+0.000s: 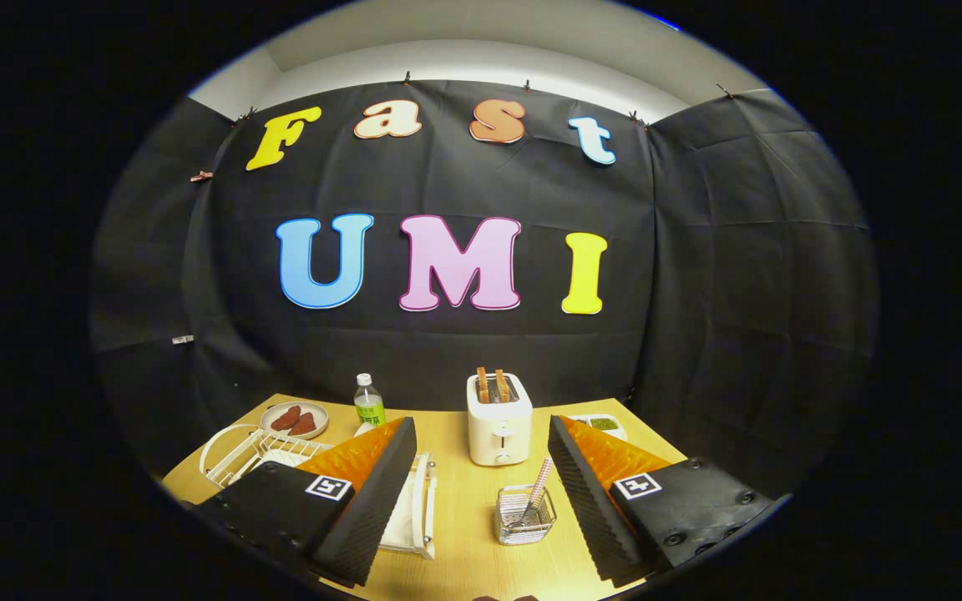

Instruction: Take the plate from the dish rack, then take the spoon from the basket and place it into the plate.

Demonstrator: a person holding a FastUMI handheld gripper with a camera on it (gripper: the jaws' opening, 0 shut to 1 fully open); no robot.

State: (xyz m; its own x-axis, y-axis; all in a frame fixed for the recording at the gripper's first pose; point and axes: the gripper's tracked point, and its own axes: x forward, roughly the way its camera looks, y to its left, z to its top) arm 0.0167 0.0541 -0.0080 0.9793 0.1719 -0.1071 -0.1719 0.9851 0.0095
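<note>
The gripper [481, 492] hangs above the table [464, 551] with its fingers spread wide, grasping nothing. The spoon [536, 492] stands tilted in the basket [524, 516], between the fingers and just in front of the toaster [498, 430]. The rack [251, 451] sits beyond the left finger; whether a plate stands in it I cannot tell.

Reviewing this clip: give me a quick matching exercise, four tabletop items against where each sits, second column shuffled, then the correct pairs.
Items:
1. toaster
2. wire basket
3. bottle
4. dish rack

Places:
A. beside the small plate of brown food, near the wall
B. between the open gripper fingers, holding the spoon
C. partly behind one finger
D. beyond the basket, two slices in its slots

Pairs: 1-D, 2-B, 3-A, 4-C
</note>
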